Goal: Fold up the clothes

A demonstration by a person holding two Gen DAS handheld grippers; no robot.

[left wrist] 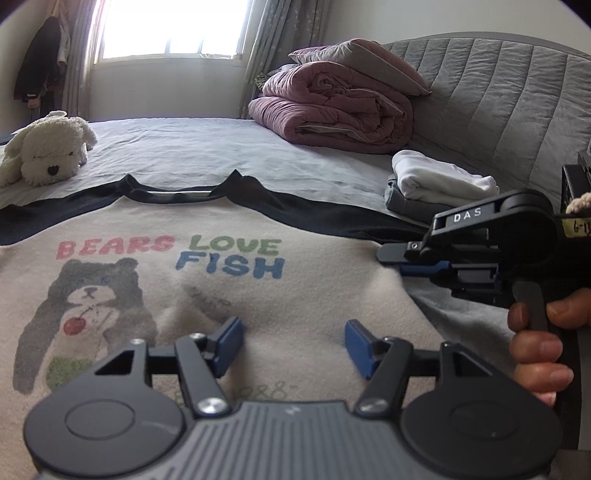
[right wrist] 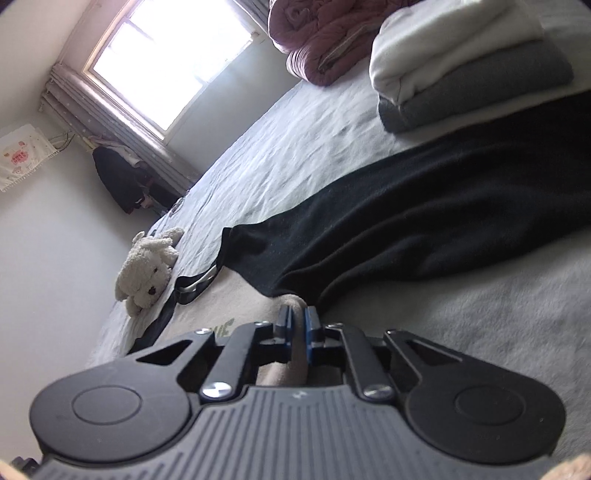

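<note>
Sweatshirt [left wrist: 229, 295] lay flat, print up, mid-bed. Your right gripper [right wrist: 295, 321] had its jaws pinched on the cream edge by the black sleeve [right wrist: 424, 221]; left gripper [left wrist: 293, 341] hung wide over the chest. Pull that edge taut and carry it straight inward.

The sweatshirt [left wrist: 229, 295] hem hides beneath the left claw [left wrist: 293, 349] body; its small printed script is unreadable

Ahead of me a bright window [left wrist: 170, 29] washes out white between grey curtains [left wrist: 275, 44]. Pale walls [right wrist: 48, 266] surround a bed [left wrist: 207, 147] with a wrinkled light sheet and a grey quilted headboard [left wrist: 498, 96]. Dark coats [left wrist: 37, 66] hang in the corner.
</note>
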